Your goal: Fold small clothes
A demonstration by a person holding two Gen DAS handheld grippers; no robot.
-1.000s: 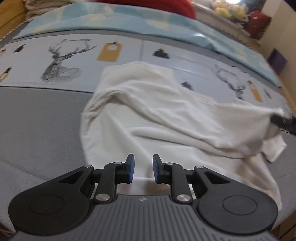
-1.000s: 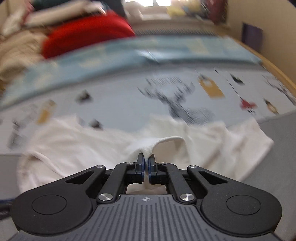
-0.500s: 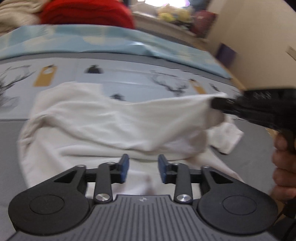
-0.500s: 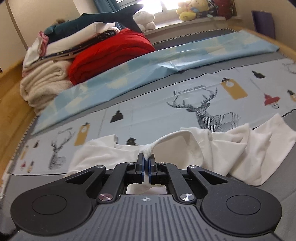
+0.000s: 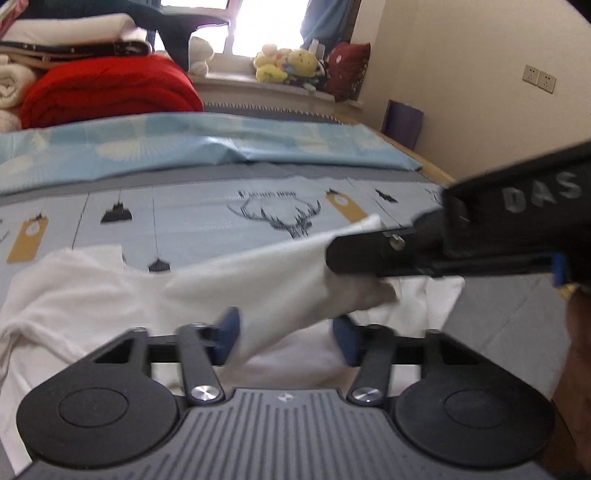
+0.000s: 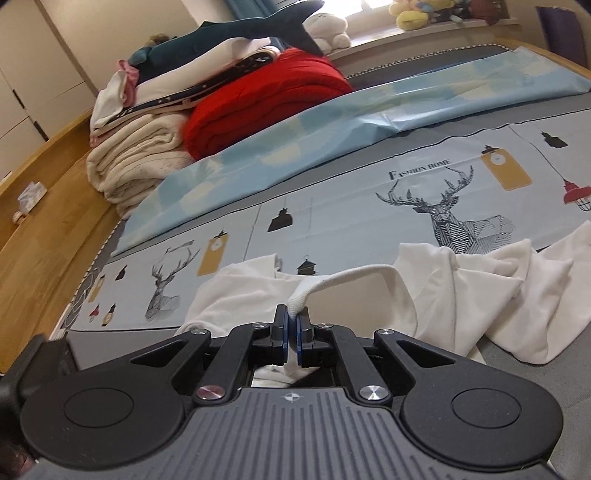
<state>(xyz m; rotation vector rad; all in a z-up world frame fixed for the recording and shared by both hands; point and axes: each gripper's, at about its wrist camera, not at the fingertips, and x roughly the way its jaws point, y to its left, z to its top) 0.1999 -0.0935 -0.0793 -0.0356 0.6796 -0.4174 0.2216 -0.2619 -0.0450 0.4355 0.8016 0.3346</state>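
Right tool (image 5: pixel 461 243) blurred, cut off at right edge; hides part of white garment (image 5: pixel 258 288).

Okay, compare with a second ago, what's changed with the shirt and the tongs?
The right tongs lifted the white shirt and drew a fold between the left tongs, whose jaws are closing without yet pinching it. The right tongs' grip on the collar and the deer-print sheet are unchanged.

Bright window (image 5: pixel 236 26), cream wall (image 5: pixel 461 55), wooden floor (image 6: pixel 48 221)
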